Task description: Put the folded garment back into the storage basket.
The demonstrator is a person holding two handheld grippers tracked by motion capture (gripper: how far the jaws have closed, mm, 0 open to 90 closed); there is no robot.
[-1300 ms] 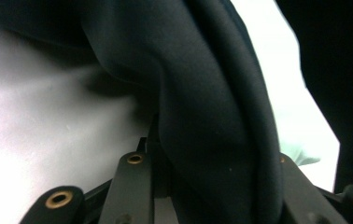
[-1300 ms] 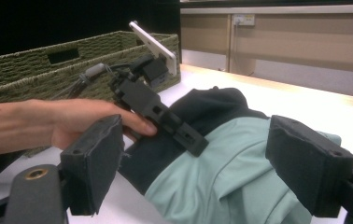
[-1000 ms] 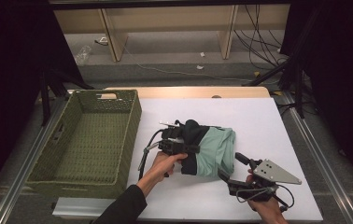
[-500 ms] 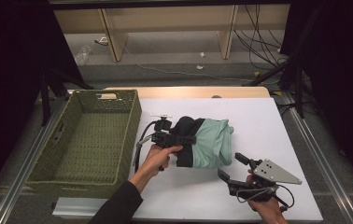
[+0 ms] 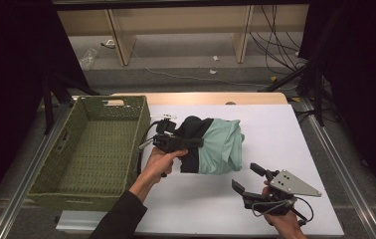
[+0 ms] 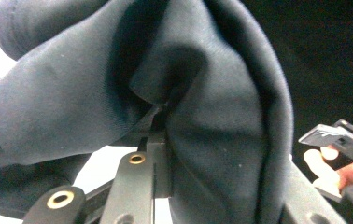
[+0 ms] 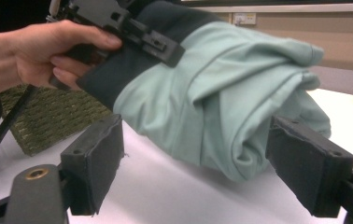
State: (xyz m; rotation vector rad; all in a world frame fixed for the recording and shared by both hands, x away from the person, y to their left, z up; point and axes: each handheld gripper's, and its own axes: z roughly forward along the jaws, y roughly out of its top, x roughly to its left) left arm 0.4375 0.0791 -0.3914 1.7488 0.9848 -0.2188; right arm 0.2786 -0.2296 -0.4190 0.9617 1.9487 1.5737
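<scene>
hidden: left tongs [image 6: 158, 154] tips, buried in garment [image 6: 118, 93] folds | cut off: garment edges

garment [image 5: 216, 145]: showing mint green with a black part at left
basket [image 5: 76, 174]: showing olive green weave
table [image 5: 275, 129]: showing white
gripper jaws: showing black

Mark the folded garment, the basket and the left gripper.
folded garment [image 5: 221, 144]: high view, mint-green part.
basket [image 5: 90, 149]: high view, woven floor.
left gripper [image 5: 197, 143]: high view, jaw tips on the dark cloth.
</scene>
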